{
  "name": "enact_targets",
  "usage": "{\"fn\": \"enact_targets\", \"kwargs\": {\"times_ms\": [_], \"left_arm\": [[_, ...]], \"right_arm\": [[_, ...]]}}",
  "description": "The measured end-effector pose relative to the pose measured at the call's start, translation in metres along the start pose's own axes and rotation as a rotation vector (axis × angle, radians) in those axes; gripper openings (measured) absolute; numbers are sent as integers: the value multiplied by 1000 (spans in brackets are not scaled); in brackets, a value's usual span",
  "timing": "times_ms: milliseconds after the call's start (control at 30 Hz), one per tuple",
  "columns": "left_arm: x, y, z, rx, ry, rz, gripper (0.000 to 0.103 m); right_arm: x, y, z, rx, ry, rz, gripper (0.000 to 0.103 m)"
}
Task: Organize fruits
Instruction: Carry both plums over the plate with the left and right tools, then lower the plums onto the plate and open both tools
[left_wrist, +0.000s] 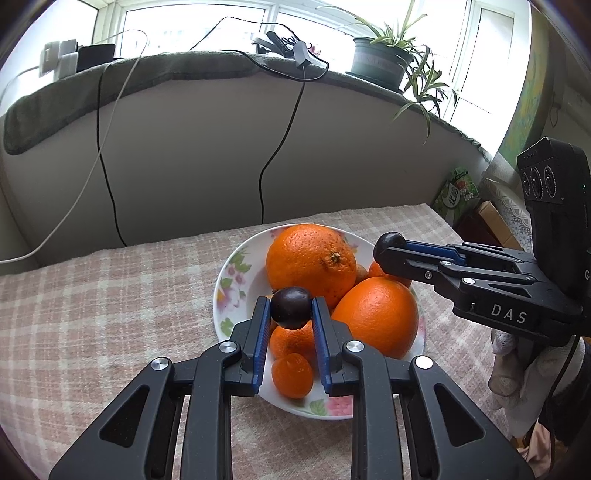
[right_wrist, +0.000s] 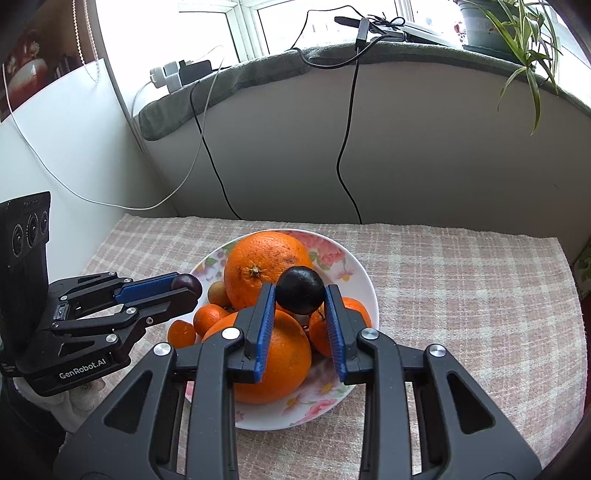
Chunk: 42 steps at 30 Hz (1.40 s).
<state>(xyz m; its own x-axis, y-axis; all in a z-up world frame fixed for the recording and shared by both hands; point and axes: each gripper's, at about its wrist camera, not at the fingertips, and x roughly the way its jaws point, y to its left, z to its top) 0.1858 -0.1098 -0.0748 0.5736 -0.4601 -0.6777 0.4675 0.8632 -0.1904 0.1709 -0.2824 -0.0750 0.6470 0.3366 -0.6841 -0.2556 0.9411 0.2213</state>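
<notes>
A white floral plate (left_wrist: 229, 273) (right_wrist: 354, 266) on the checked tablecloth holds two large oranges (left_wrist: 310, 264) (right_wrist: 264, 269), smaller mandarins (left_wrist: 291, 339) (right_wrist: 210, 319) and a small brown fruit (right_wrist: 218, 293). My left gripper (left_wrist: 291, 306) (right_wrist: 186, 288) hovers over the plate's near left side, shut on a dark purple plum (left_wrist: 291, 315) (right_wrist: 190, 282). From the right, my right gripper (right_wrist: 300, 291) (left_wrist: 391, 251) reaches over the plate, shut on a second dark plum (right_wrist: 301, 295) (left_wrist: 388, 242). Both plums hang just above the piled oranges.
The checked cloth (left_wrist: 110, 314) covers the table up to a pale wall. Several cables (left_wrist: 107, 177) hang down from the padded windowsill above. A potted plant (left_wrist: 384, 62) stands on the sill at right. A green packet (left_wrist: 456, 192) sits past the table's right edge.
</notes>
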Motion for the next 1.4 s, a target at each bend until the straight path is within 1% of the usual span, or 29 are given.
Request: {"fn": "enact_targets", "kwargs": {"times_ms": [133,167,200,267,433,533,733,833,867,933,967,1033,1100,1133,1200,1233,1300,1400], "left_arm": [[0,-1,-1,-1,1,-3,22],[0,-1,0,0,2,-1,22],[0,-2,0,1,2,-1,22],[1,-2,0,0,3,0,22],[-1,-3,0,-2,-3,2,22],[-3,-3,-1,-3,-9,5,32],[-5,-6,-2,4,-15,10,32],[-6,-6,-3,5,-20,17,38],[-7,-6,-3,4,-21,18,39],[-8,-5,-4,3,-23,24,41],[-9,-4,-5,1,-25,28,46],[-11,-4,-6,-2,-29,33,48],[-12,-3,-7,-3,-30,37,50],[-13,-3,-7,-4,-32,41,52],[-15,-3,-8,-7,-37,50,59],[-17,-3,-8,-8,-41,56,61],[-20,-2,-9,-11,-49,67,67],[-27,-2,-11,-11,-62,95,72]], "right_arm": [[1,0,-1,-3,3,0,29],[1,0,-1,-5,4,1,33],[1,0,-1,-7,2,1,43],[-1,0,-1,-9,-6,0,48],[-4,1,0,-11,-12,4,48],[-5,1,0,-10,-14,5,48],[-9,0,-3,-2,-17,9,49],[-12,0,-4,2,-24,3,58],[-13,-1,-5,4,-28,0,61],[-16,-1,-5,6,-32,-3,61],[-17,-2,-6,6,-34,-6,61],[-19,-3,-7,9,-38,-12,66],[-23,-4,-7,12,-47,-21,76],[-24,-5,-7,14,-49,-25,77],[-27,-5,-7,18,-50,-26,79],[-28,-5,-7,19,-50,-28,80],[-32,-5,-7,20,-53,-37,88],[-37,-5,-8,23,-66,-44,92]]}}
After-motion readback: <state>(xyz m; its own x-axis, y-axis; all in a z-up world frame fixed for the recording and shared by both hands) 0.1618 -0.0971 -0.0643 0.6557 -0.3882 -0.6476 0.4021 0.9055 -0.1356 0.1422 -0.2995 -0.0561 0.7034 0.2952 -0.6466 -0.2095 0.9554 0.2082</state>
